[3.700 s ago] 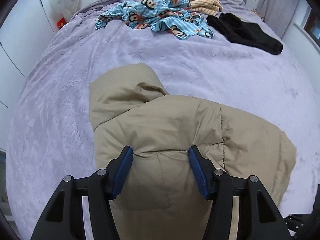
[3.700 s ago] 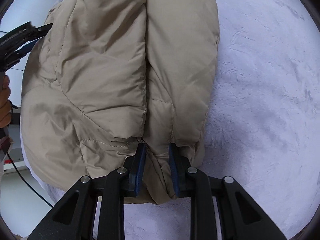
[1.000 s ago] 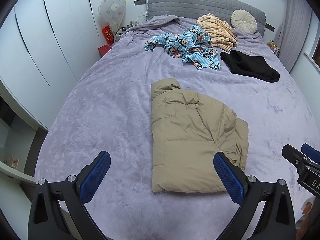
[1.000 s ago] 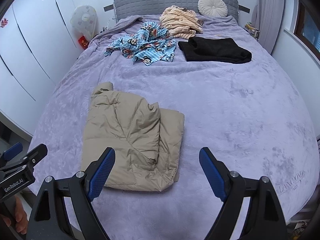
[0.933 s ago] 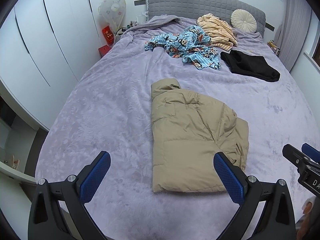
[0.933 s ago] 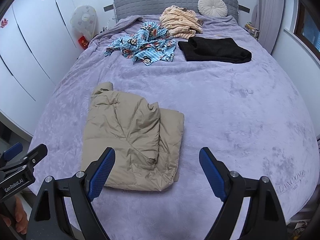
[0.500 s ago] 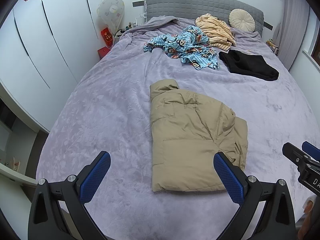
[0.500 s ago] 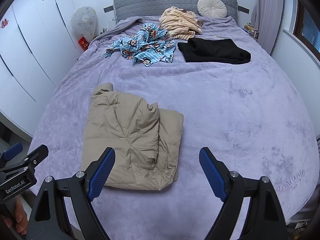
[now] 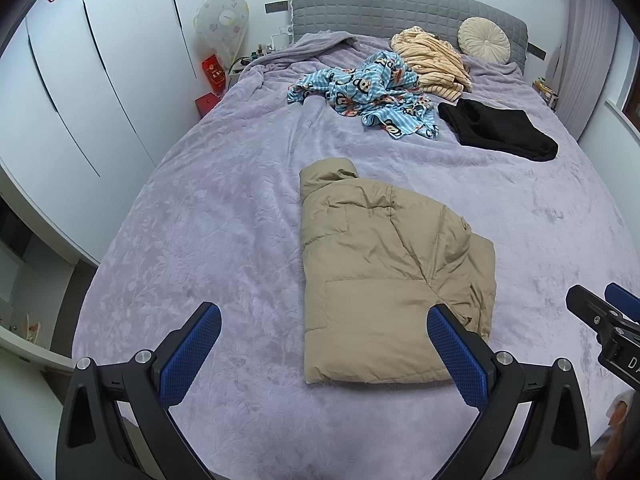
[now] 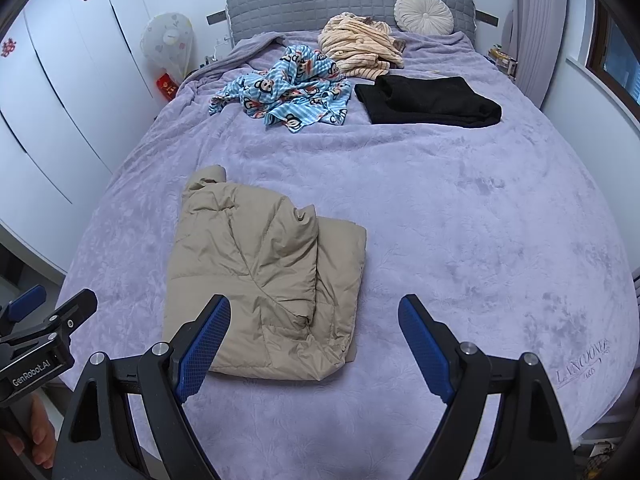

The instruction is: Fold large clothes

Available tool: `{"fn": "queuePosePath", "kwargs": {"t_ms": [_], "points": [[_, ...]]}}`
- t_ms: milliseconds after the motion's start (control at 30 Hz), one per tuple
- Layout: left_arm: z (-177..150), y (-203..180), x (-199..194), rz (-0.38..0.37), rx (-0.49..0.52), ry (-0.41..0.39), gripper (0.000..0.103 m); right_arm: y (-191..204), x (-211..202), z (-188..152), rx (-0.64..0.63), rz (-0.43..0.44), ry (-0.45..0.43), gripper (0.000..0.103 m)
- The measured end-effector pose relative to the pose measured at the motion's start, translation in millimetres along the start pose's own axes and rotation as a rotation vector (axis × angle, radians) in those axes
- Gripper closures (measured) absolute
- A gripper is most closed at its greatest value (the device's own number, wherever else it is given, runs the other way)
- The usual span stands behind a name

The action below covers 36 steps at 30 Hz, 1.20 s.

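Pulled back and up off the tan jacket (image 9: 384, 276) since 3.7 s ago, both sets of fingers released and empty. Folded on the purple bed (image 10: 460, 208), long axis 12 to 6. From the left gripper (image 9: 324, 354), at 12; from the right gripper (image 10: 314, 346), at 11. Roughly equally near.

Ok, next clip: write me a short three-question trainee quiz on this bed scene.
1. True or false: the folded beige puffer jacket is clamped in the left gripper.
2. Which garment lies right of the blue monkey-print pyjamas: A black folded garment, B red towel?
3. Fill in: the right gripper has its jaws ___.

Key: 1 false; 2 A; 3 open.
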<state>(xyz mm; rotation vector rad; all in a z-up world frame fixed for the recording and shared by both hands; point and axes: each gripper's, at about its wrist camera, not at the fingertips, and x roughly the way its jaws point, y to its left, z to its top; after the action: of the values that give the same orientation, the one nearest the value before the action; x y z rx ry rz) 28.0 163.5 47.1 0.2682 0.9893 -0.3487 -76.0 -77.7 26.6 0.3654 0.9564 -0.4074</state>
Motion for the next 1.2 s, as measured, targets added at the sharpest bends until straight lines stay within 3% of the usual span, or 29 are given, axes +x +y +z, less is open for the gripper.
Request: {"fn": "queuePosePath", "kwargs": {"t_ms": [1200], "points": [[0.2,-1.8,0.4,0.006,-0.002,0.002,0.000,2.0,-1.5,-0.3,0.005,-0.006,0.000,0.015]]}}
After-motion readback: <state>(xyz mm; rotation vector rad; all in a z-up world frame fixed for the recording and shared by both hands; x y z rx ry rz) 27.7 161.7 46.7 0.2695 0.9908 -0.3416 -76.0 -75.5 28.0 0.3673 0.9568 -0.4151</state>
